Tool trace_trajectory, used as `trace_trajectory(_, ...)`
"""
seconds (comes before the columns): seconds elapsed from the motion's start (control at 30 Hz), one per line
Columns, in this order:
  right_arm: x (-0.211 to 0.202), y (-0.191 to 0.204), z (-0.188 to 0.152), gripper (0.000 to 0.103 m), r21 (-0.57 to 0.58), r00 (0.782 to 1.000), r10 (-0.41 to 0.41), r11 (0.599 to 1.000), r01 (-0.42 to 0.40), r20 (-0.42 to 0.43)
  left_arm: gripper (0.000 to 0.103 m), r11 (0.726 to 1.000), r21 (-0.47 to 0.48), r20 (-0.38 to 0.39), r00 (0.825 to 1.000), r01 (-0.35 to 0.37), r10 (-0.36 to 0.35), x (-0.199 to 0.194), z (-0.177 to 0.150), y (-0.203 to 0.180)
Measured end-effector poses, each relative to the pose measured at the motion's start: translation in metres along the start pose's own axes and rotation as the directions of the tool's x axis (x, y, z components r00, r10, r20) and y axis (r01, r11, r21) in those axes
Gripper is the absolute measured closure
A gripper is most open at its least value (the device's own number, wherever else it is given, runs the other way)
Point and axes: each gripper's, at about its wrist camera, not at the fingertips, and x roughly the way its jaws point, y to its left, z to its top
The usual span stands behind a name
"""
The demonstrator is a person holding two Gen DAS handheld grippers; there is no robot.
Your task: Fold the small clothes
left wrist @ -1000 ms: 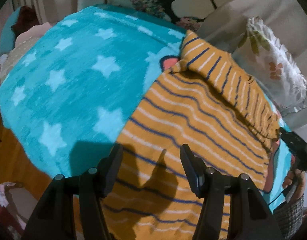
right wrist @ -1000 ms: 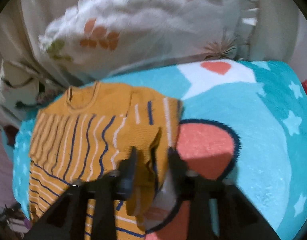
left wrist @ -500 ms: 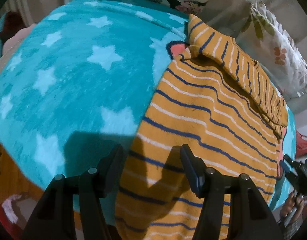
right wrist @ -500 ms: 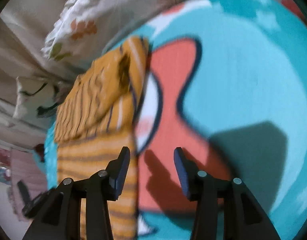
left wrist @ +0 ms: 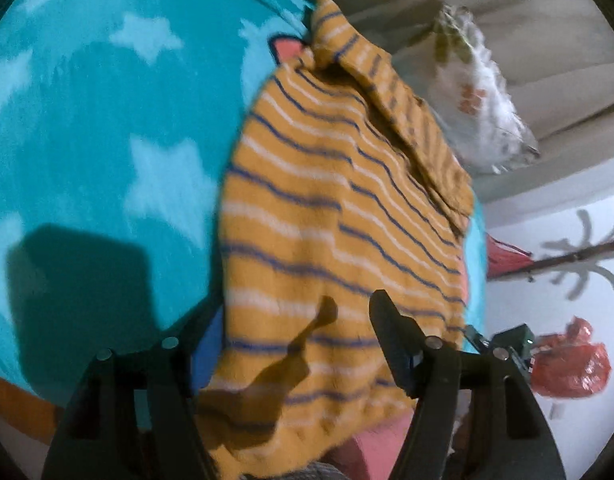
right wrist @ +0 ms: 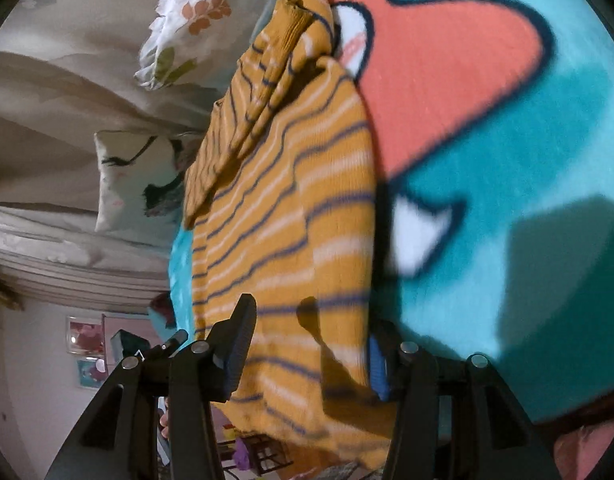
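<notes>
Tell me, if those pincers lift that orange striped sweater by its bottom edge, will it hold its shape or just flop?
The striped sweater will probably flop: it is soft knit, already rumpled where a sleeve lies folded over it. It looks light, so one corner likely drags the rest. The fuzzy blanket may cling rather than let it slide.

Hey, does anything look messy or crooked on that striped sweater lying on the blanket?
Yes. The sweater is only partly folded: a sleeve is bunched and creased across its far end instead of lying flat, and its near hem hangs over the edge of the blanket. Nothing looks torn or spilled.
</notes>
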Motion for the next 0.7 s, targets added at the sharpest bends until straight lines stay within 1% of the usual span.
trace_trajectory(0.1, -0.003, -0.005, -0.024, 0.049, 0.031, 0.999, 0.032, 0.999, -0.032, 0.007, 0.038, 0.999, 0.019, -0.029, 0.999, 0.030, -0.030, -0.001, -0.020, -0.004)
trace_trajectory(0.17, -0.005, -0.009, -0.037, 0.049, 0.055, 0.998, 0.053, 0.997, -0.054, 0.015, 0.039, 0.999, 0.036, -0.044, 0.998, 0.036, -0.035, -0.003, -0.029, -0.006)
trace_trajectory(0.23, -0.006, -0.010, -0.044, 0.049, 0.069, 0.998, 0.063, 0.996, -0.064, 0.022, 0.040, 0.998, 0.063, -0.049, 0.999, 0.026, -0.023, -0.006, -0.039, -0.008)
trace_trajectory(0.33, -0.007, -0.008, -0.054, 0.049, 0.070, 0.998, 0.053, 0.996, -0.055, 0.034, 0.045, 0.997, 0.079, -0.063, 0.998, 0.015, -0.010, -0.005, -0.046, -0.012)
trace_trajectory(0.5, -0.004, -0.003, -0.068, 0.049, 0.054, 0.999, 0.047, 0.997, -0.047, 0.014, 0.046, 0.995, 0.096, -0.059, 0.998, -0.020, 0.026, -0.004, -0.052, -0.018)
trace_trajectory(0.6, -0.001, -0.001, -0.076, 0.051, 0.057, 0.999, 0.040, 0.998, -0.041, 0.025, 0.046, 0.994, 0.103, -0.052, 0.997, -0.043, 0.049, -0.003, -0.052, -0.019)
trace_trajectory(0.63, 0.000, 0.000, -0.078, 0.054, 0.059, 0.999, 0.033, 0.998, -0.035, 0.029, 0.051, 0.993, 0.106, -0.050, 0.997, -0.051, 0.057, -0.003, -0.052, -0.020)
trace_trajectory(0.67, 0.001, 0.000, -0.079, 0.065, 0.058, 0.999, 0.018, 0.998, -0.020, 0.035, 0.069, 0.992, 0.106, -0.052, 0.996, -0.069, 0.075, -0.001, -0.052, -0.020)
trace_trajectory(0.7, 0.000, 0.000, -0.080, 0.073, 0.058, 0.999, -0.009, 0.998, 0.006, 0.040, 0.081, 0.989, 0.117, -0.060, 0.994, -0.086, 0.094, 0.000, -0.051, -0.019)
